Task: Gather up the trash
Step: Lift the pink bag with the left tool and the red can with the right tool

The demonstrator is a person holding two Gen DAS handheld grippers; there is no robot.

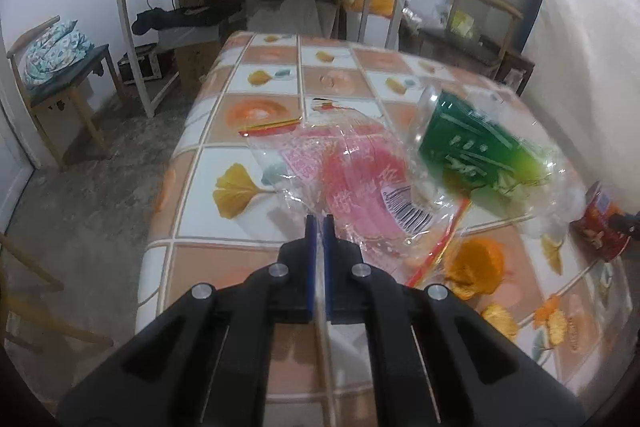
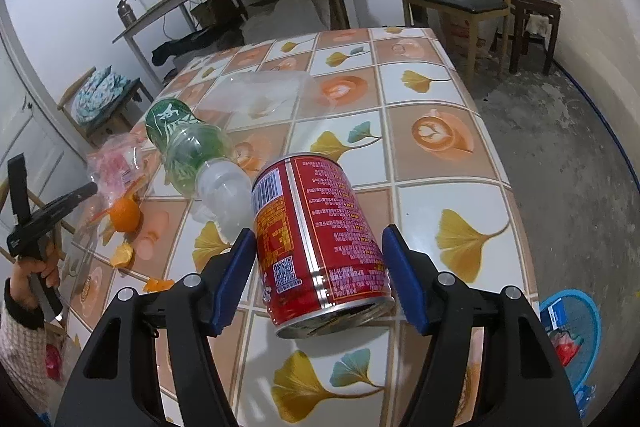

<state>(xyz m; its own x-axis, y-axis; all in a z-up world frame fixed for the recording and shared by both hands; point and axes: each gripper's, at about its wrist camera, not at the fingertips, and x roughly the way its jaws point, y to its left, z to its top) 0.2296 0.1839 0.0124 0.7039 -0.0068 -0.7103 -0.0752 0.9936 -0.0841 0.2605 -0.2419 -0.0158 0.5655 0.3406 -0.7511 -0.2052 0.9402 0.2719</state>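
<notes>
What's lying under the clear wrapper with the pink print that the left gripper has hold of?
Through the clear wrapper the patterned tablecloth shows, with a red strip under its near edge. Orange peel sits just beside it. Anything beneath the pink printed patch is hidden.

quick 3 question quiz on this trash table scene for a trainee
1. True or false: the left tongs are shut on the edge of the clear pink-printed wrapper.
2. What lies between the pads of the right tongs?
3. Multiple choice: the green-labelled plastic bottle is A) upright B) lying on its side C) in the blue basket.

Key: 1 true; 2 the red can, on its side on the tiled tablecloth, pads not visibly pressing it; 3 B.
</notes>
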